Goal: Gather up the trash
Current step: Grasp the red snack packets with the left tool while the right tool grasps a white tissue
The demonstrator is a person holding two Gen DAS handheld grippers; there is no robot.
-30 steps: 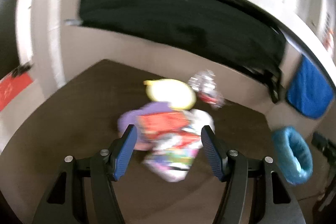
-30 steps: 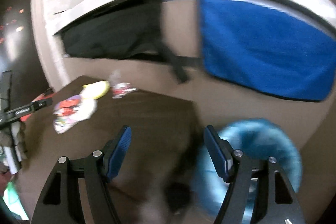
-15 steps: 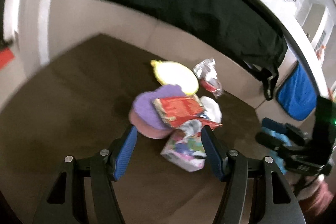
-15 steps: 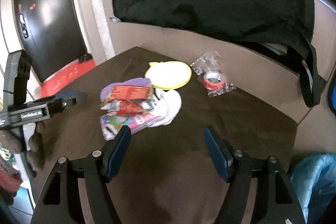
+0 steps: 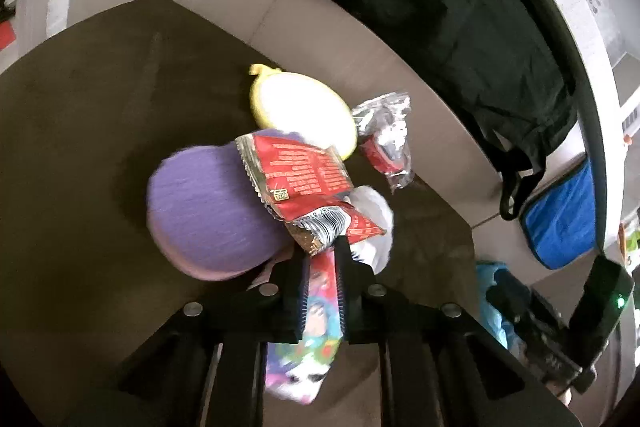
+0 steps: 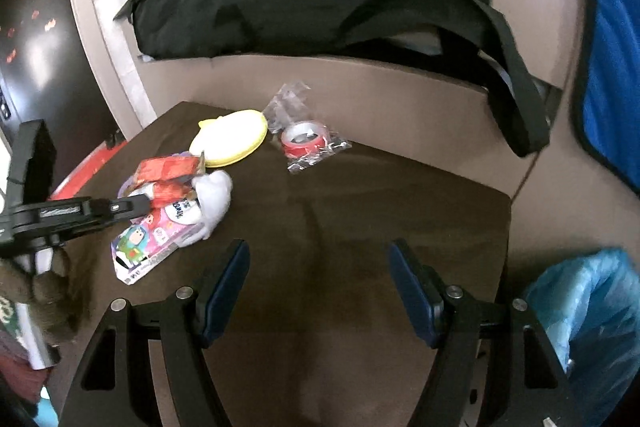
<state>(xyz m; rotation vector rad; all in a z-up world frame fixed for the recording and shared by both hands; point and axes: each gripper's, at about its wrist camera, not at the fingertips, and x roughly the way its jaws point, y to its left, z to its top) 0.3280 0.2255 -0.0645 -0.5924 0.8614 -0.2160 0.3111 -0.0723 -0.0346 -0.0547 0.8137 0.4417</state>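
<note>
Right now the left gripper (image 5: 320,291) is pinching the colourful cartoon wrapper (image 5: 320,311) between its nearly closed fingers at lower centre of the left wrist view, while the right gripper (image 6: 320,291) is hanging wide open and empty over the bare brown table (image 6: 360,227).

Trouble is likely waiting in the pile. The red snack wrapper (image 5: 304,183) is lying across the pinched one and leaning on the purple disc (image 5: 208,215), so a lift is probably going to drag or flip it off the table. A white crumpled piece (image 6: 212,199) is touching the same heap and may be tugged along. The hold is looking thin, on an edge of slick film, so slipping is a fair risk on the way to the blue trash bag (image 6: 588,323) at the lower right of the right wrist view.

How much of the wrapper is sitting between the pads is hidden by the fingers. The bag's opening is being cut off by the frame edge. The taped roll in clear plastic (image 6: 306,139) and the yellow lid (image 6: 232,139) are lying near the table's far edge; whether these count as trash is unclear.
</note>
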